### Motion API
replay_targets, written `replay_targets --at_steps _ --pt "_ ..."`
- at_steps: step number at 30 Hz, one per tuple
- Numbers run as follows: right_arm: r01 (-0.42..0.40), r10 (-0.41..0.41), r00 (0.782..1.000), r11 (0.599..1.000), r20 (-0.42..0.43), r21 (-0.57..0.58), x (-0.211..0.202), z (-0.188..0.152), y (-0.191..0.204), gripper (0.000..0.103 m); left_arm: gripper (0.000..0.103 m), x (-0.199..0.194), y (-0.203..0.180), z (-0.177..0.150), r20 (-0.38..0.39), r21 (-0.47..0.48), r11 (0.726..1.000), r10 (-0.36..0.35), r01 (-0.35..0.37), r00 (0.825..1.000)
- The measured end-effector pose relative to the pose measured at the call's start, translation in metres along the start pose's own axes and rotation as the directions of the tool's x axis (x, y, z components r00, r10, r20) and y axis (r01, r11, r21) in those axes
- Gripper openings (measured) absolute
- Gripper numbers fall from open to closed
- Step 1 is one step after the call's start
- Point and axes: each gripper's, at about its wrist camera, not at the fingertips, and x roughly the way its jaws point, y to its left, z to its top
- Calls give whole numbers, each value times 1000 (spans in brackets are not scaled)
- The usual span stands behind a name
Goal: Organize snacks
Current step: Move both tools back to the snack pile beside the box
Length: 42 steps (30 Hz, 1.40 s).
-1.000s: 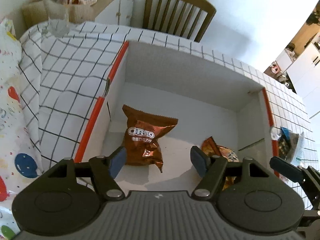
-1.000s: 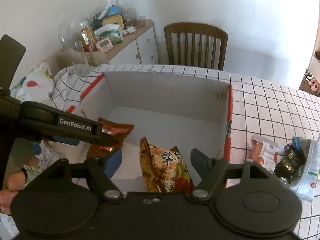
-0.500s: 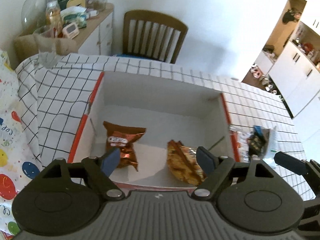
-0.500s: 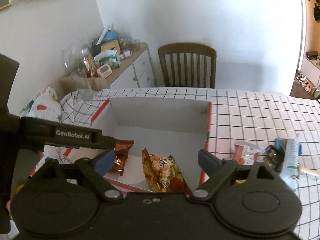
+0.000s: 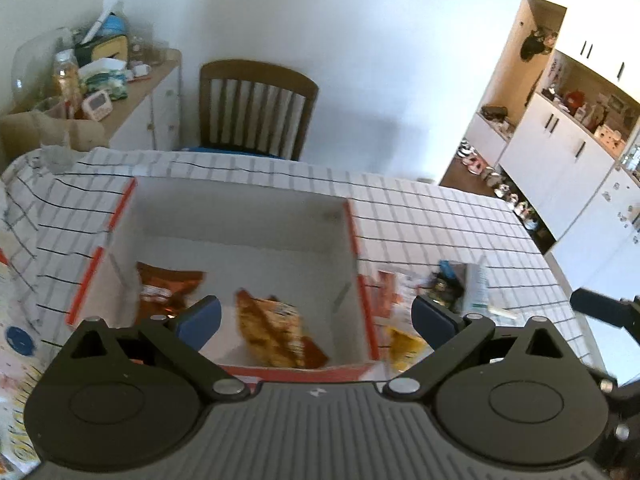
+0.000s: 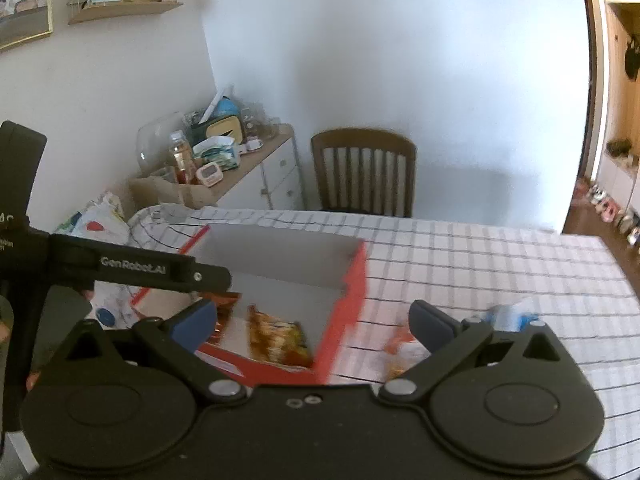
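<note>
Now both cameras sit higher and farther back than a second ago: then the box filled each view, while at this moment the whole box, the checked worktop [image 5: 440, 216] around it, the wooden chair [image 5: 256, 108] and the cluttered sideboard [image 6: 256, 168] all show.

The left gripper [image 5: 316, 316] has just been opening, and its blue pads [image 5: 200, 316] stand wide apart with nothing between them; a second ago they flanked the brown bag closely. The right gripper [image 6: 314, 316] has likewise just been opening and stands wide and empty, where earlier its pads sat either side of the orange bag.

The white cardboard box [image 5: 240, 216] with red-orange edges lies open on the worktop. Two snacks lie on its floor toward the near wall: the brown Oreo bag [image 5: 168, 284] on the left and the orange snack bag [image 5: 276, 332] just right of it. Whether the two touch is lost in the blur. From the right wrist camera the same pair show, the brown bag partly hidden behind the left gripper's arm.

Outside the box, on the worktop just beyond its right wall, lies a small heap of loose snacks [image 5: 448, 288]: a red-and-white packet, a dark packet, a pale carton and a yellow packet nearest the camera, all smeared by motion.
</note>
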Motion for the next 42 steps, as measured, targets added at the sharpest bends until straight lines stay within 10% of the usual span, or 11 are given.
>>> replay_targets --at_steps 34,42 --pt "81 -61 989 985 -132 151 40 -28 -192 88 101 118 -152 -82 -27 51 981 190 -188 981" --pt "78 -45 976 986 -215 148 83 -39 -200 75 80 149 -146 -84 -82 35 978 209 -207 974"
